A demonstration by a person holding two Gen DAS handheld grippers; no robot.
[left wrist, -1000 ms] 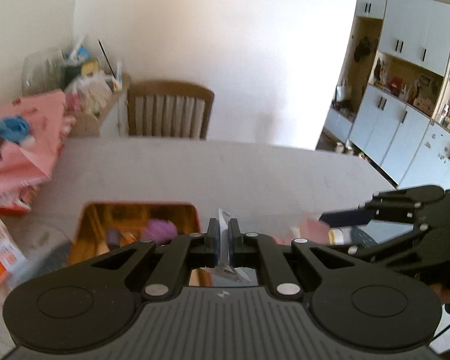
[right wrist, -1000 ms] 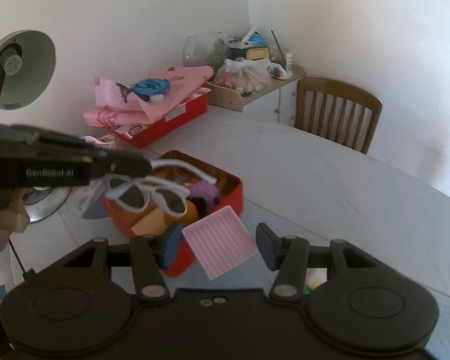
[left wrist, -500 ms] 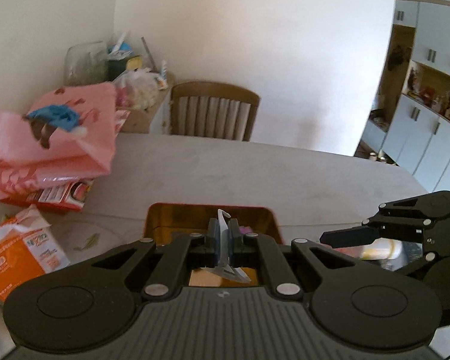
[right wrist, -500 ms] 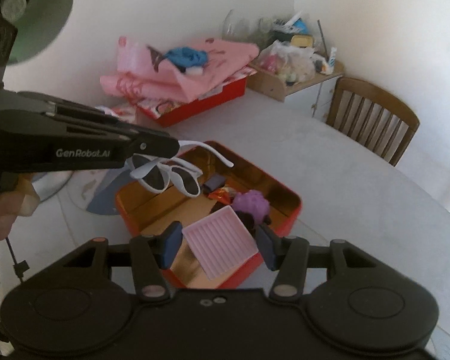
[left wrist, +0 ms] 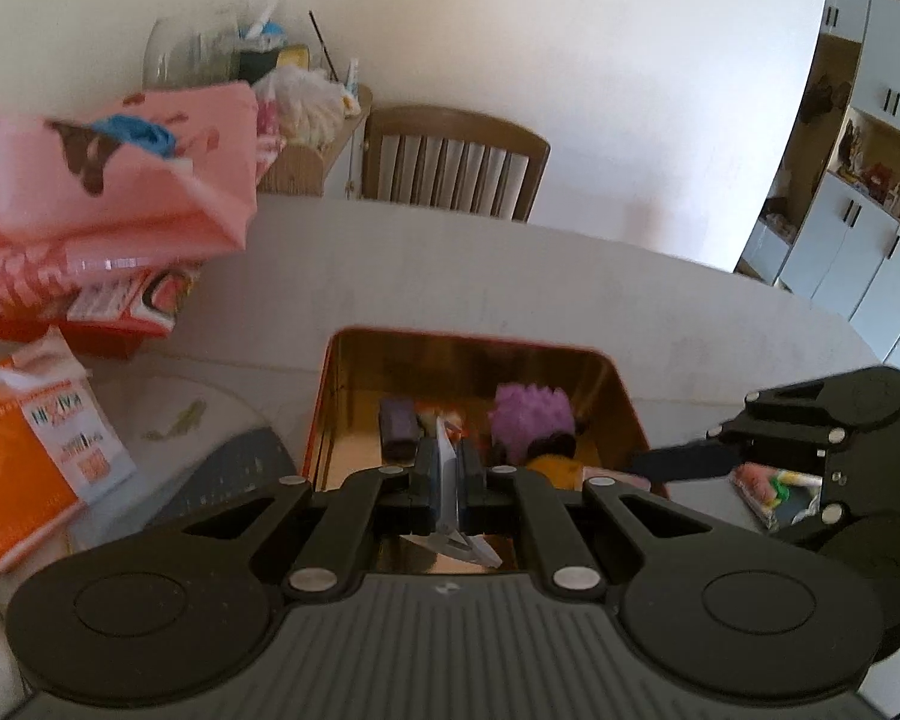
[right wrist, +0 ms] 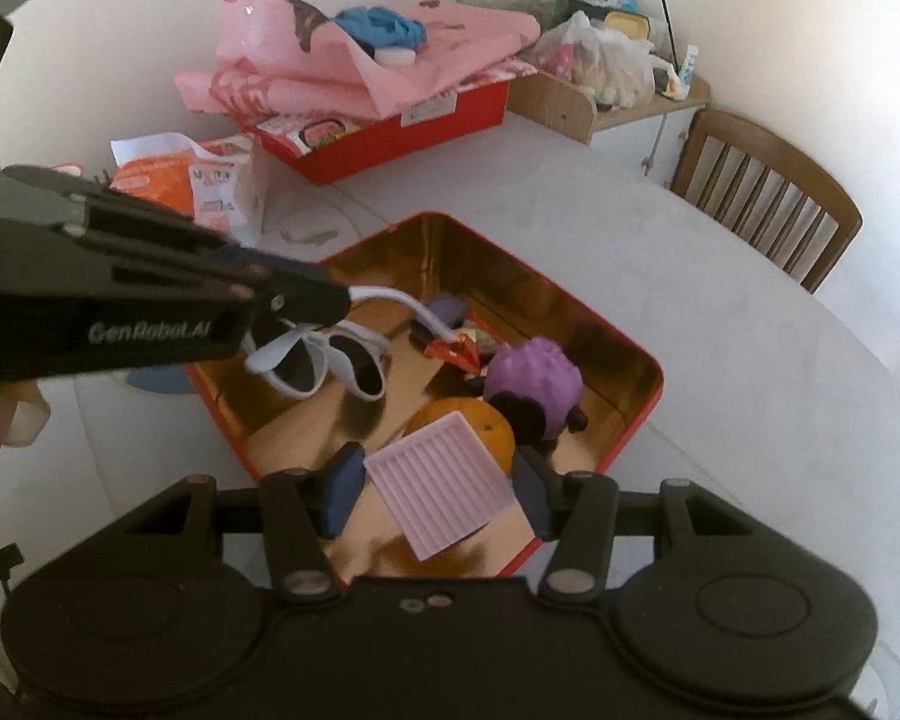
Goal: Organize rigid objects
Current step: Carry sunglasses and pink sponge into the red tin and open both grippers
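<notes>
White table (right wrist: 720, 312) — pink tray (right wrist: 447, 483) between right tongs (right wrist: 441, 489), over red tin (right wrist: 630, 429).

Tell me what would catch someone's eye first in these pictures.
Probably the open red tin in the middle of the table, with a purple spiky toy inside. Above it, the left gripper holds white sunglasses over the tin, while the right gripper clamps a pink ridged tray over its near edge.

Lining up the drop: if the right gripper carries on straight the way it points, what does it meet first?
Probably the orange object in the red tin, just beyond the pink tray held by the right gripper; depth is unclear.
</notes>
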